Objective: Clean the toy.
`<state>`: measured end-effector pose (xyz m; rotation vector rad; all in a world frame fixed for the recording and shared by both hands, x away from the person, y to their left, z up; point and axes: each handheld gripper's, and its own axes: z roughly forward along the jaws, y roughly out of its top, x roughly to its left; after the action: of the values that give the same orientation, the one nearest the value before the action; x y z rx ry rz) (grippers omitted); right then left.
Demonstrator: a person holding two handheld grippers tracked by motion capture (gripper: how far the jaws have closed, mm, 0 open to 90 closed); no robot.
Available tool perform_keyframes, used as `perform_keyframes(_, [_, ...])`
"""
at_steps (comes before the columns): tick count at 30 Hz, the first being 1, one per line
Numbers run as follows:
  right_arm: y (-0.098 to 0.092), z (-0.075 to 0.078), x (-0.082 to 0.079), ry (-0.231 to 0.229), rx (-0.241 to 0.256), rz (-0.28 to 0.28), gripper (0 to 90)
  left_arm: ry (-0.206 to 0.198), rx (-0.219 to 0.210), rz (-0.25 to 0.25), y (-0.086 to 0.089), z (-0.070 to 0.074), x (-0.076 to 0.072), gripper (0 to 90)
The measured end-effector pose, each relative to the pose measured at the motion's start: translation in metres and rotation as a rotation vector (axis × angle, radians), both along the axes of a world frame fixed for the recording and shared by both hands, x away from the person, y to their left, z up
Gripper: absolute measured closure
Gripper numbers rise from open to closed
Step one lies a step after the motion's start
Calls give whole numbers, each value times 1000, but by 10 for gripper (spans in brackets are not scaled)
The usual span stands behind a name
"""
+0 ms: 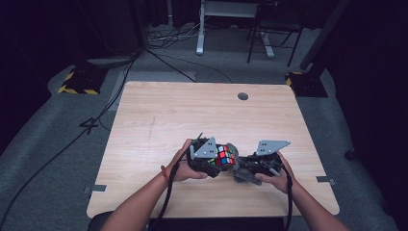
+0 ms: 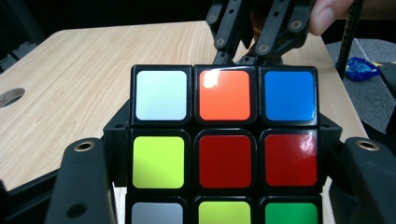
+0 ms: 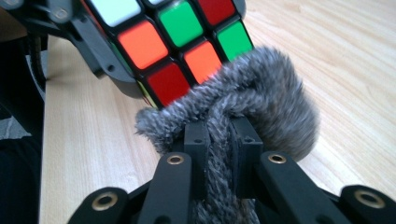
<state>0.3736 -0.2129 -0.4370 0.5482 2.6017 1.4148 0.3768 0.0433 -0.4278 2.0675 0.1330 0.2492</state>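
Evidently mid-wipe: left tongs (image 1: 215,161) grip the puzzle cube (image 1: 225,155) just above the desk (image 1: 159,115), while right tongs (image 3: 223,140) pinch a grey fuzzy cloth (image 3: 261,88) against its lower edge. Next, I judge, the cloth must sweep across the stickered face with the cube held firm.

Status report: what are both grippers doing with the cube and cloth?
Left gripper clamps puzzle cube. Right gripper pinches fuzzy grey cloth against the cube. Table bare nearby.

Cube (image 2: 224,144): white, orange, blue, red, yellow, green stickers; cloth (image 3: 261,93) mottled grey.
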Motion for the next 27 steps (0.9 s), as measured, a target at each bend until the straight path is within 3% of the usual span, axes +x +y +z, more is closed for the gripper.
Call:
perform_keyframes(2, [-1, 3, -2, -16, 20, 5, 802, 17, -36, -8, 3, 1, 2, 336])
perform_keyframes(4, [-5, 6, -2, -2, 66, 10, 802, 24, -43, -9, 5, 1, 3, 336])
perform_keyframes(6, [-6, 9, -3, -20, 79, 8, 802, 30, -46, -9, 6, 0, 4, 334])
perform_keyframes(15, [-11, 26, -9, -60, 150, 28, 803, 10, 14, -14, 0, -4, 1, 331])
perform_keyframes(17, [-11, 31, -12, -79, 168, 32, 803, -9, 48, -9, -4, -5, -1, 331])
perform_keyframes(19, [-9, 35, -14, -94, 161, 41, 803, 7, 41, -25, -6, -6, -1, 332])
perform_keyframes(22, [-6, 33, -16, -95, 152, 39, 802, -18, 55, -14, -6, -6, -2, 333])
perform_keyframes(23, [-6, 33, -15, -91, 152, 37, 802, -6, 40, -15, -5, -5, -1, 334])
perform_keyframes(27, [-9, 27, -8, -54, 147, 15, 803, -21, 29, -15, -2, -1, -2, 335])
